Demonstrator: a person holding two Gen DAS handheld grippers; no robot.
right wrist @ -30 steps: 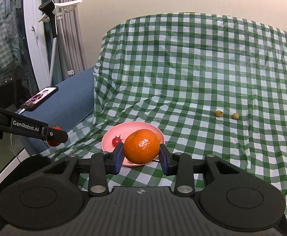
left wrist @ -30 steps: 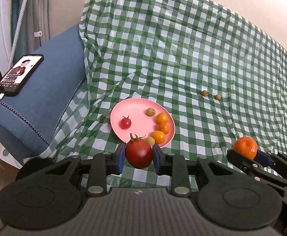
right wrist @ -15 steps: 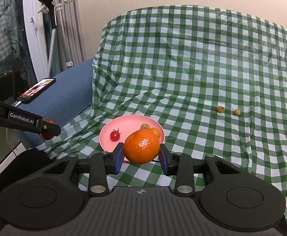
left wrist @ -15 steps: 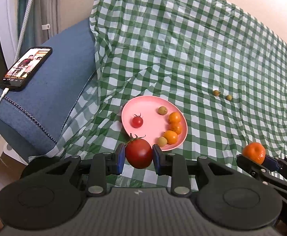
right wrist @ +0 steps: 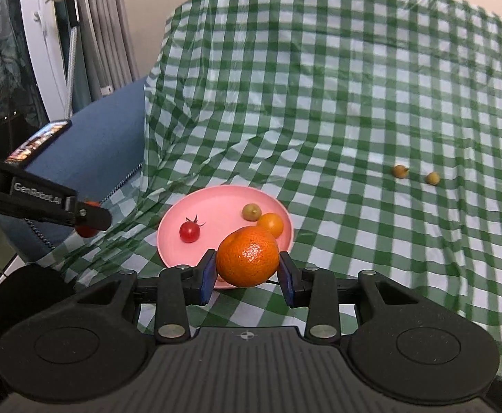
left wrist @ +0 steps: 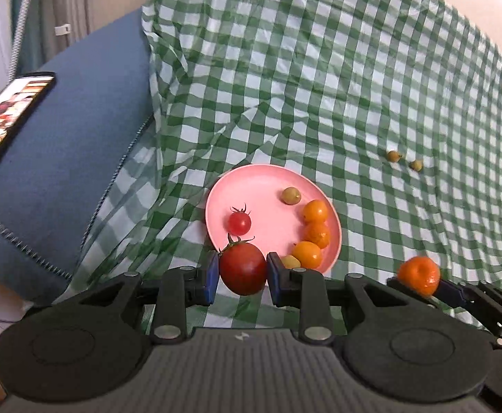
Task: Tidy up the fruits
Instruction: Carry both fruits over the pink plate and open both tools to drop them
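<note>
A: L gripper (left wrist: 242,272)?
B: Fingers clamped on big tomato (left wrist: 243,268), above near edge of pink plate (left wrist: 271,186).
A: R gripper (right wrist: 247,270)?
B: Clamped on tangerine (right wrist: 247,261), also over plate's near rim.

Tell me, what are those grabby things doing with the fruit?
A person holds two grippers. The left gripper is shut on a big red tomato, and the right gripper is shut on a mandarin. Both hover near a pink plate that already holds small fruits. Two little fruits lie apart on the checkered cloth.
</note>
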